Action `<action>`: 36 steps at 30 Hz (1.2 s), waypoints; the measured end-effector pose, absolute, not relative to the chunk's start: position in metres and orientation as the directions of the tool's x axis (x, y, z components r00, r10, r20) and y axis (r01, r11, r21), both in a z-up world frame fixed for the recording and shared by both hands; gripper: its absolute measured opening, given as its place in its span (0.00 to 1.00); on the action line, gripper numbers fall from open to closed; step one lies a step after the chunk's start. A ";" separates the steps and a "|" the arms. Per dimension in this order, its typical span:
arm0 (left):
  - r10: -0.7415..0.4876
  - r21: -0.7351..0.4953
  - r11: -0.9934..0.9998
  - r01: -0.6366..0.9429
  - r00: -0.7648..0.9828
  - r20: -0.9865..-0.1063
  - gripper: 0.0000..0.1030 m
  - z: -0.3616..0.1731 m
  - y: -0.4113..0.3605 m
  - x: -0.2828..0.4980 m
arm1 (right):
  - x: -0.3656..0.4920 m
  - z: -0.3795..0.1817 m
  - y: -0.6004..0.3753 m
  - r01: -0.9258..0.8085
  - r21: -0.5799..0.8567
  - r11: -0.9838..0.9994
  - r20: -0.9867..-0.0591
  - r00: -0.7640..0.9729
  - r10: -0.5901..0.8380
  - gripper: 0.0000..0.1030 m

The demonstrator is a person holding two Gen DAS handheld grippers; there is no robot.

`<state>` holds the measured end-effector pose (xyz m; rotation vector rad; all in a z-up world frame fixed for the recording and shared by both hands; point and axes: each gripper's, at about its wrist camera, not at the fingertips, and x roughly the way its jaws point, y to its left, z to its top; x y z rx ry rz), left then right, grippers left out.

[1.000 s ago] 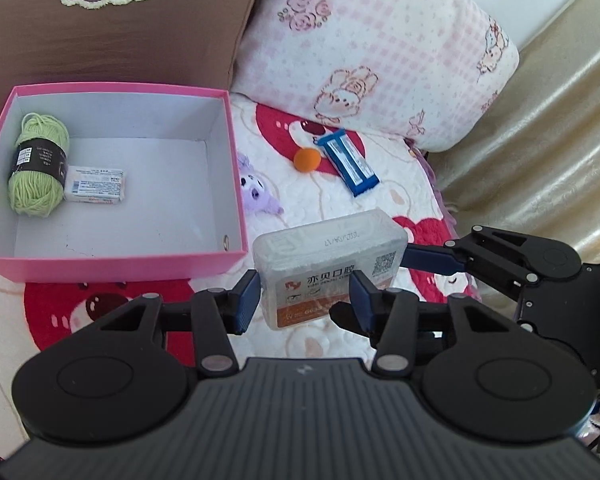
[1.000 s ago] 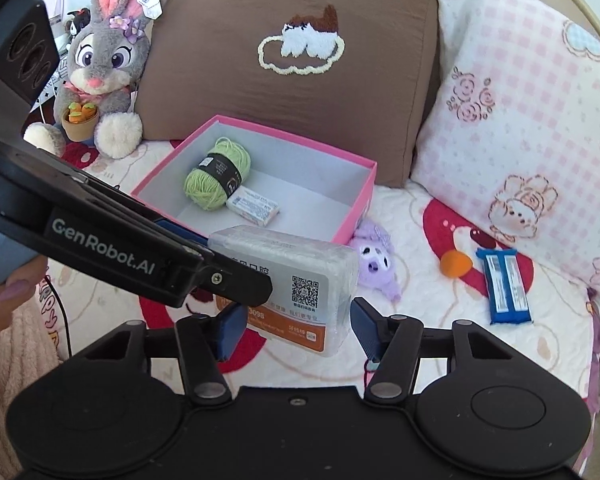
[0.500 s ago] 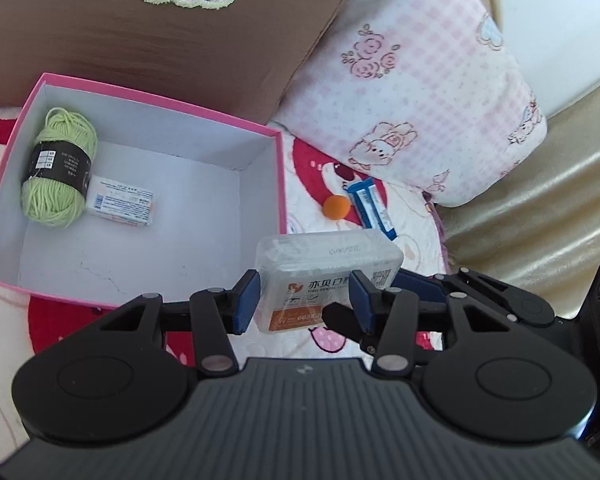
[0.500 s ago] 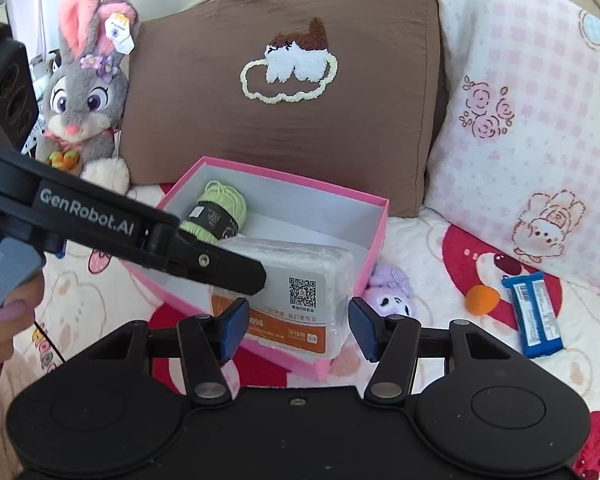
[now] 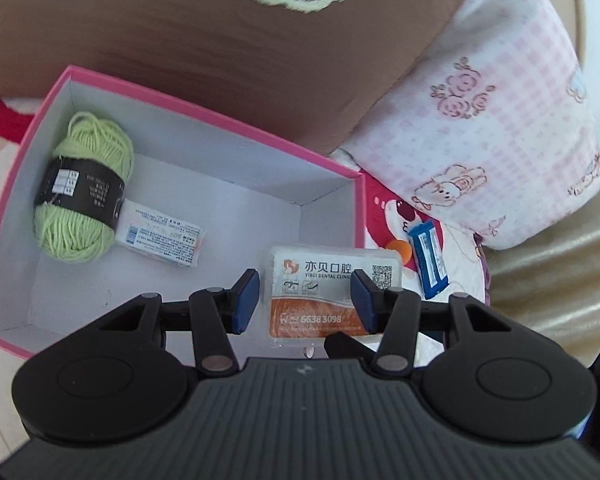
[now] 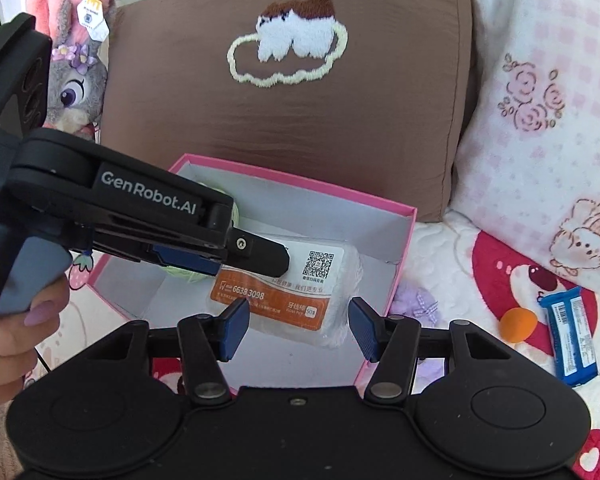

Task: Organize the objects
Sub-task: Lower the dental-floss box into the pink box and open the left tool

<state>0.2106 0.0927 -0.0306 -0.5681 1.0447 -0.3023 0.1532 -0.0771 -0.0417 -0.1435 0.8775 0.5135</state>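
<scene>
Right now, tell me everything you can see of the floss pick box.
The floss pick box is a clear, rounded plastic case with a white-and-orange label: QR code, "Yibei Dental Clinic", a phone number. It lies tilted inside the pink box, by its right wall. The left claw straddles it; a gap shows at one finger, so grip is unclear. The right claw is open, not touching it.

Inside the pink box (image 5: 358,208), green yarn (image 5: 82,188) and a small white packet (image 5: 160,236) fill the far-left corner; a floss box (image 5: 332,296) sits by the right wall. Bare white floor lies between them. A brown pillow (image 5: 204,52) presses behind the box, a pink pillow (image 5: 500,120) to its right
</scene>
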 end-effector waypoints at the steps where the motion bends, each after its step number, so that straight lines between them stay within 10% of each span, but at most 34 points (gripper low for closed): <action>1: -0.494 -0.581 0.813 -0.038 0.482 -0.724 0.47 -0.036 0.094 0.213 | 0.155 -0.045 -0.076 -0.489 0.081 0.868 -0.767 0.526 0.368 0.59; 36: -0.476 -0.550 0.835 -0.017 0.478 -0.738 0.45 -0.119 0.106 0.255 | 0.182 -0.134 -0.022 -0.646 -0.264 0.716 -0.801 0.560 0.210 0.52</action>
